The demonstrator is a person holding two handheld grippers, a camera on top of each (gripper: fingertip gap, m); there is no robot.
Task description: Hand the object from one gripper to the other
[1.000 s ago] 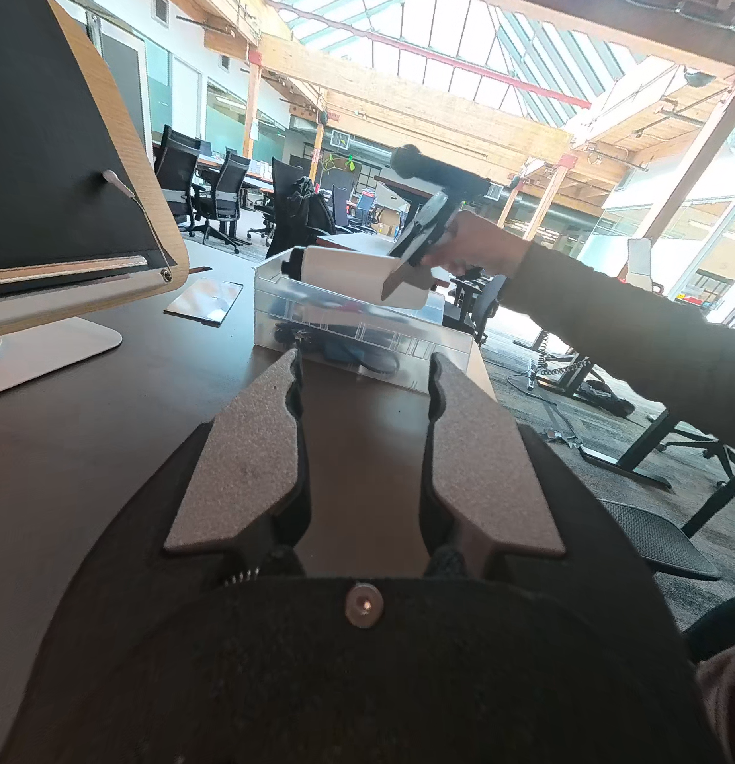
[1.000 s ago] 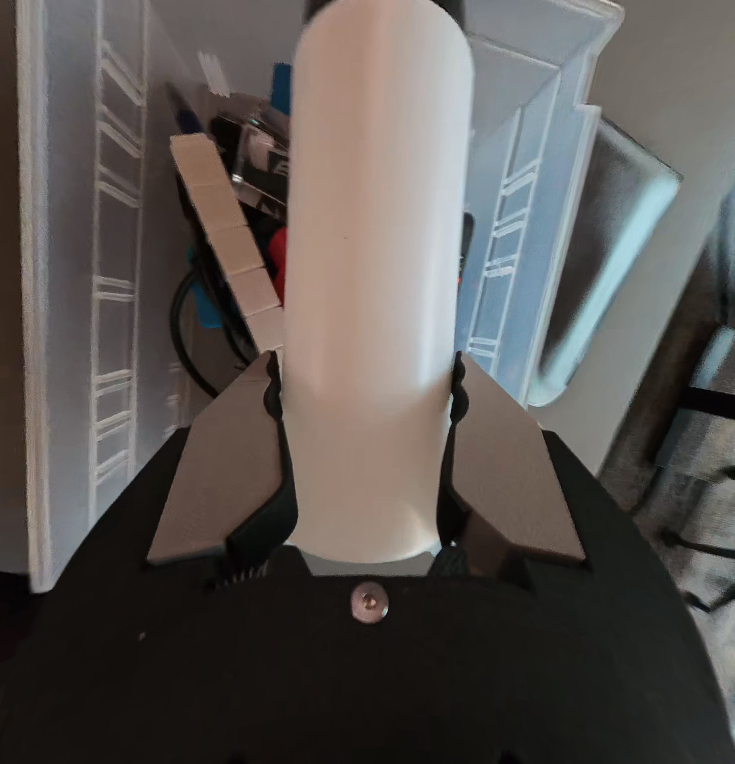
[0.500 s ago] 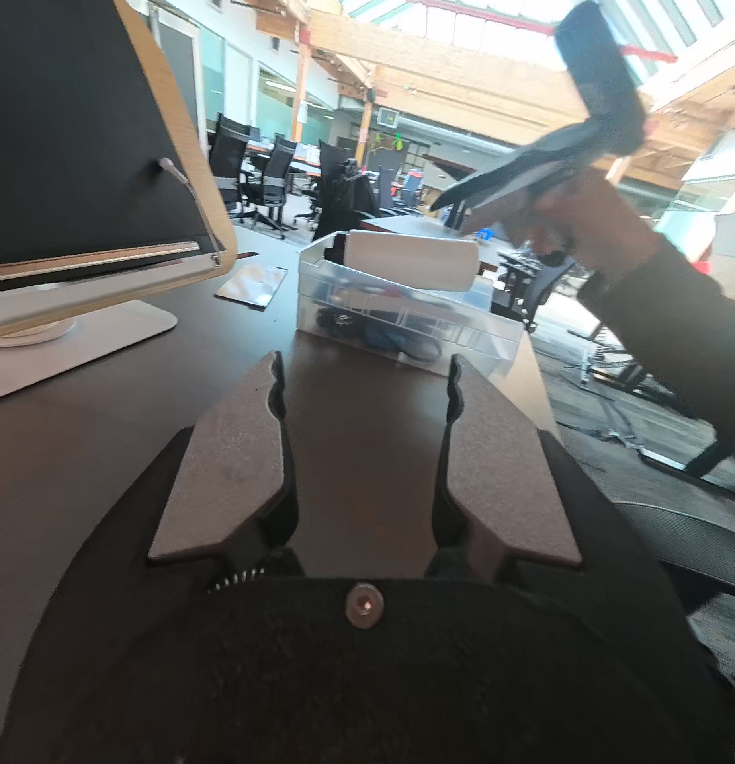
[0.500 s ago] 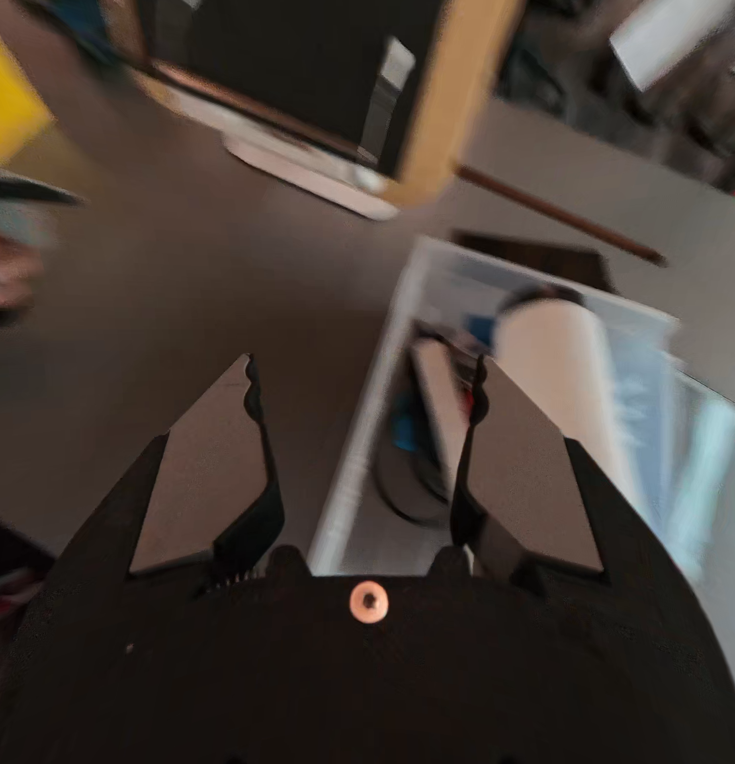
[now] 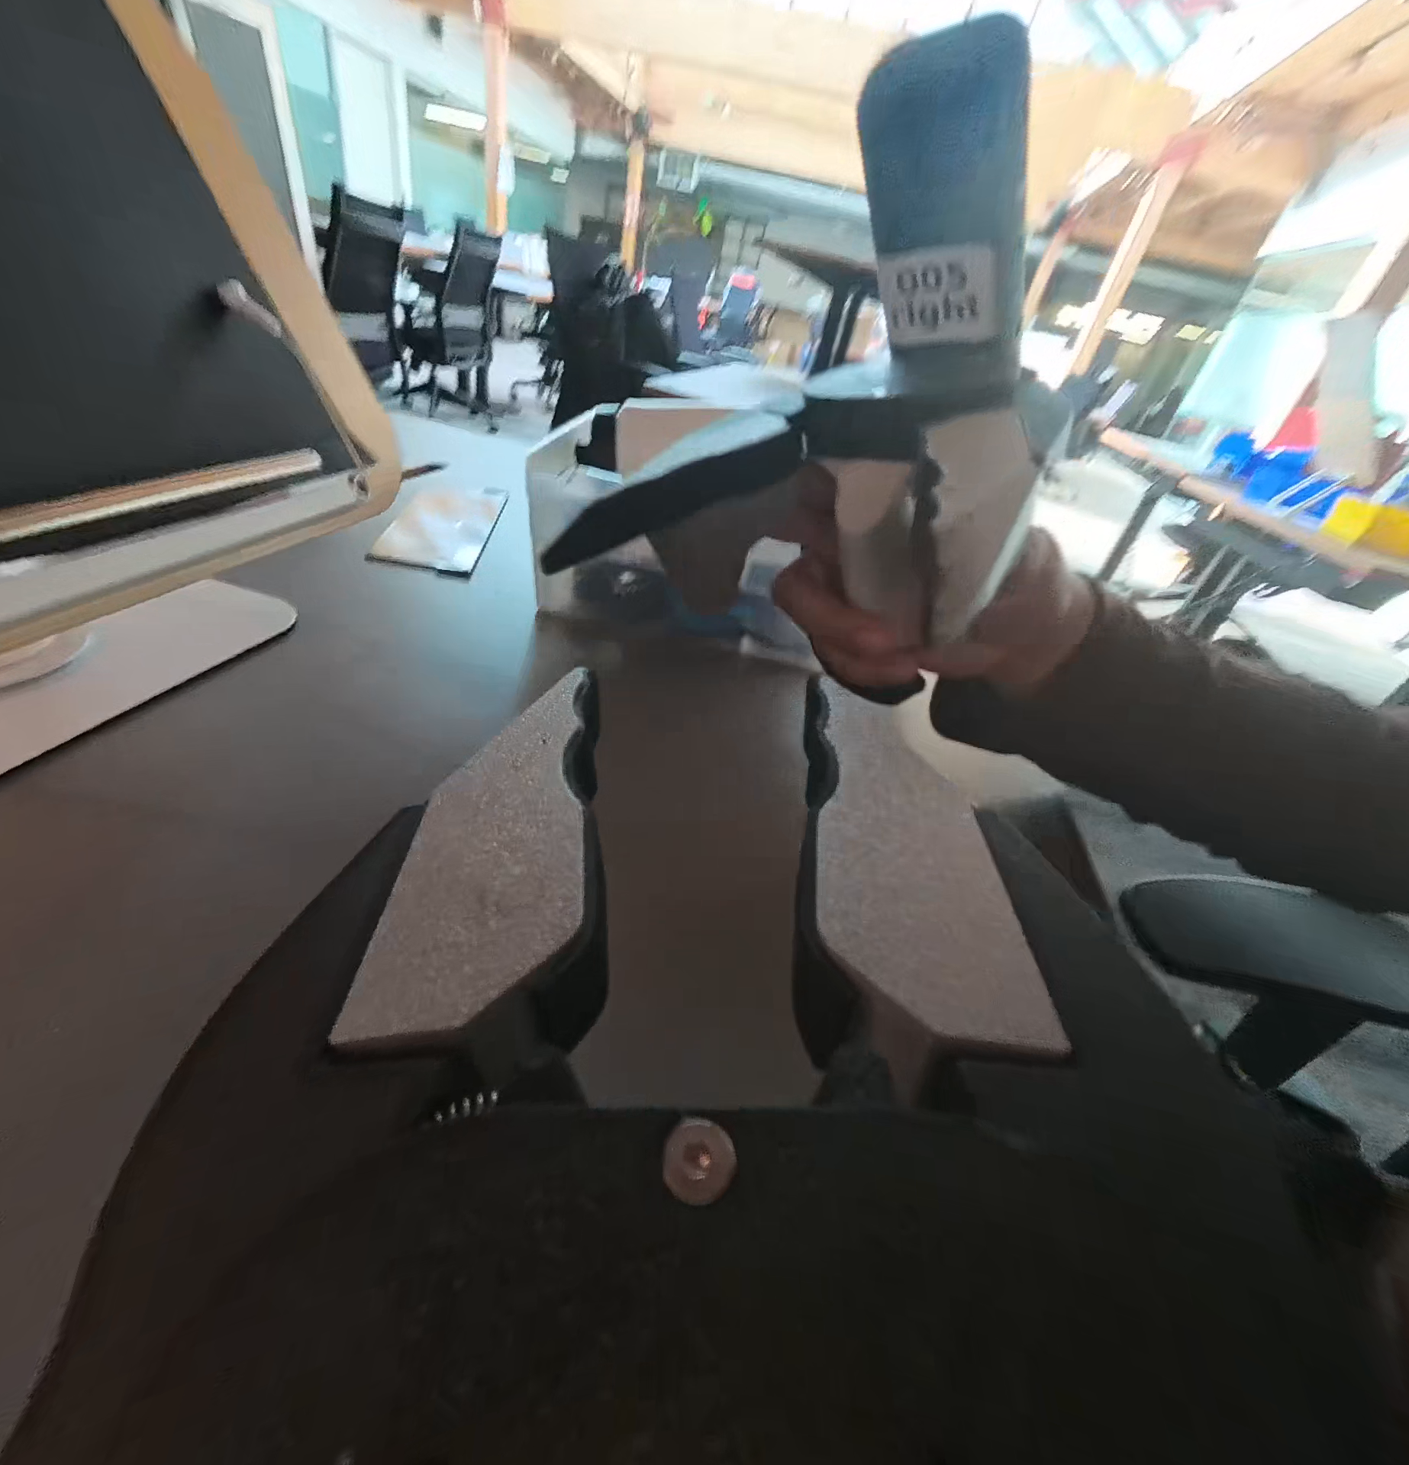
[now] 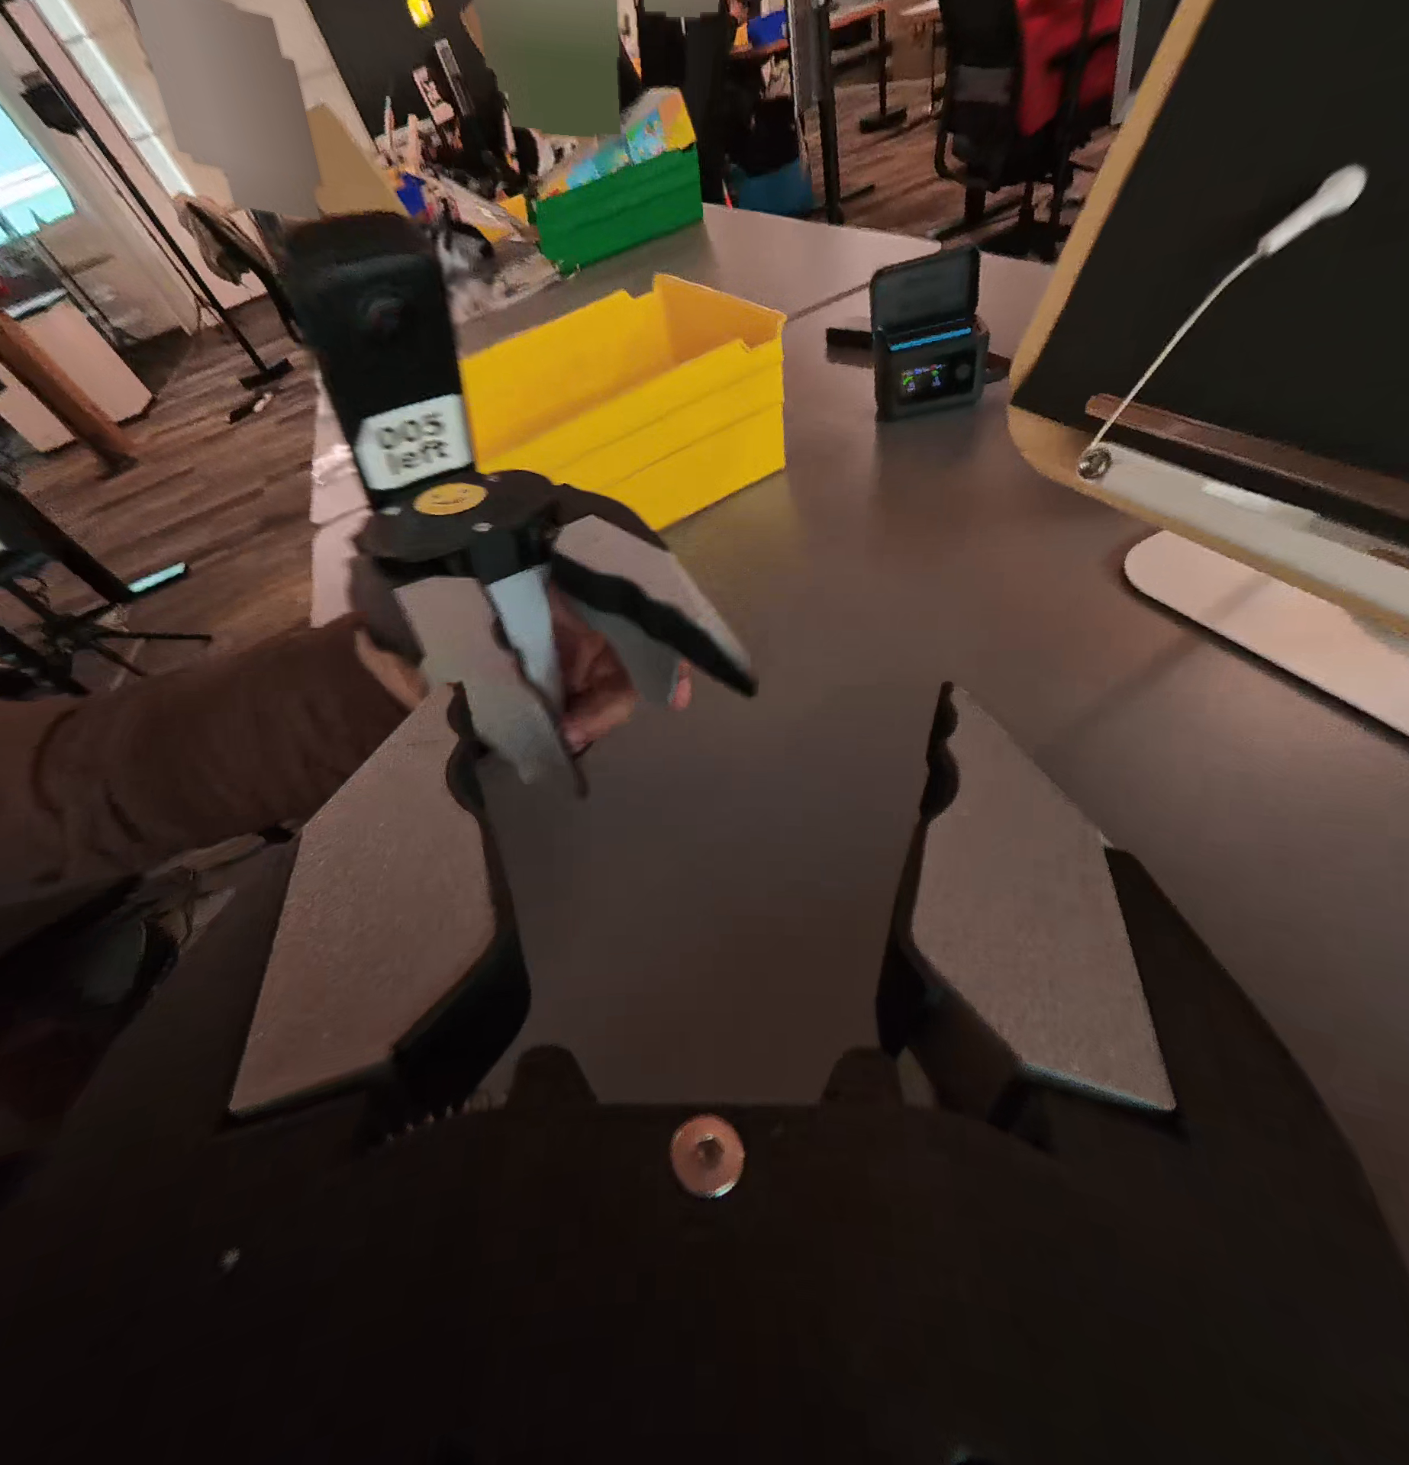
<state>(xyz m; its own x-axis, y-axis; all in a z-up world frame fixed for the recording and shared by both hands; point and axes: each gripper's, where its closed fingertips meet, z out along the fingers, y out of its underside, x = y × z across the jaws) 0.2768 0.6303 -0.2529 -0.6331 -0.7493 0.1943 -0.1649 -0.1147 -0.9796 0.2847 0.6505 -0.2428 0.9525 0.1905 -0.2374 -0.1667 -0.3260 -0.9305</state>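
A white bottle with a black cap lies on top of a clear plastic bin at the far end of the dark table; the right gripper partly hides it. My left gripper is open and empty, low over the table and pointing at the bin. In the left wrist view, my right gripper is held up in a hand in front of the bin, jaws apart and empty. In its own view the right gripper is open and empty, facing the left gripper.
A monitor on a silver stand fills the left and also shows in the right wrist view. A silver sheet lies beside the bin. A yellow bin and a small screen device stand farther off. A chair is beside the table. Both grippers' tips are close together, under 4 cm apart.
My right gripper let go of the white bottle, leaving it on the clear bin, and swung round to face the left gripper. The left gripper stayed open and tilted a little.
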